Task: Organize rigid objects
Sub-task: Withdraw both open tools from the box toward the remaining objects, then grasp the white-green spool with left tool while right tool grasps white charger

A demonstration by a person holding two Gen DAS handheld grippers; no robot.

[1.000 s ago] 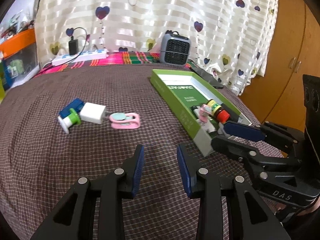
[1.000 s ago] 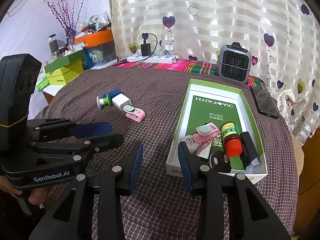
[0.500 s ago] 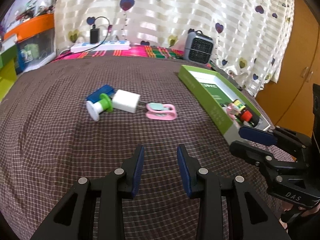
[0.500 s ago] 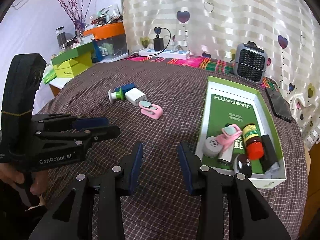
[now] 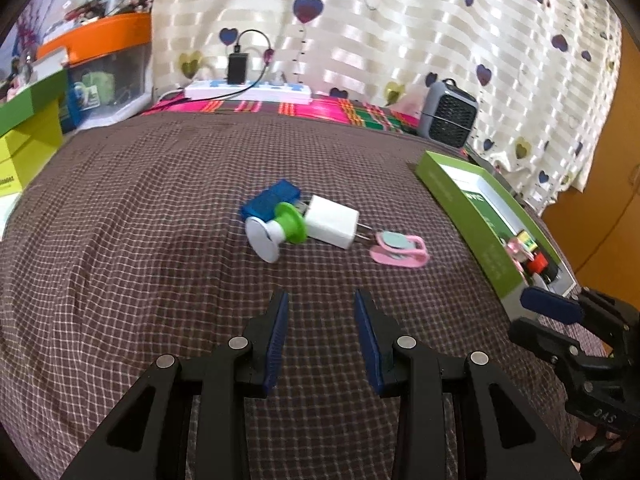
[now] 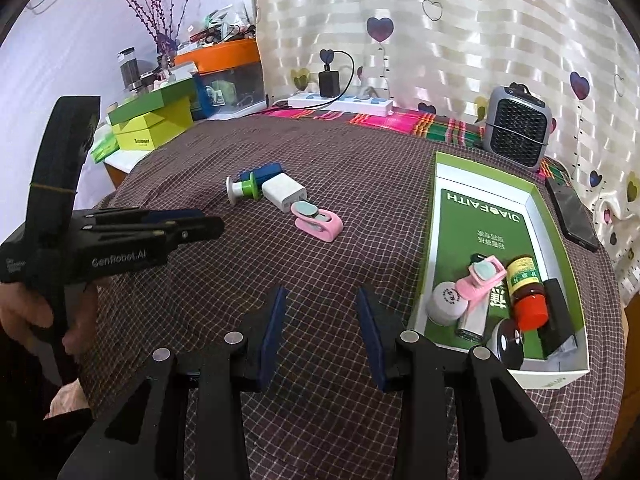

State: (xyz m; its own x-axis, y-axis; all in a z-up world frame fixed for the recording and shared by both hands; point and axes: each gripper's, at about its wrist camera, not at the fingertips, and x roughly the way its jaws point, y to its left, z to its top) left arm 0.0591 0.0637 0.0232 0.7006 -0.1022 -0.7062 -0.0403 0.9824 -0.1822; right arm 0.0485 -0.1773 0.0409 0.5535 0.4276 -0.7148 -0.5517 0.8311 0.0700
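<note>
Left wrist view, left hand-held gripper (image 5: 320, 320) agape, empty, near white charger (image 5: 334, 222).

blue block (image 5: 271, 200): partly hidden behind the spool (image 5: 276, 232) and the charger (image 5: 333, 222); its full shape cannot be told.
charger prongs: the tips go under the pink clip (image 5: 398, 249) in the left view.
box (image 5: 472, 220): in the left view its near wall hides most of the contents; only small tops in pink, yellow and red show.
box label (image 6: 484, 207): small lines under the big word too small to read.
black item (image 6: 558, 316): at the box's right wall, kind not clear.
left hand (image 6: 24, 316): cut by the picture edge, partly behind the handle.
shelf clutter (image 6: 216, 28): too small to tell.
</note>
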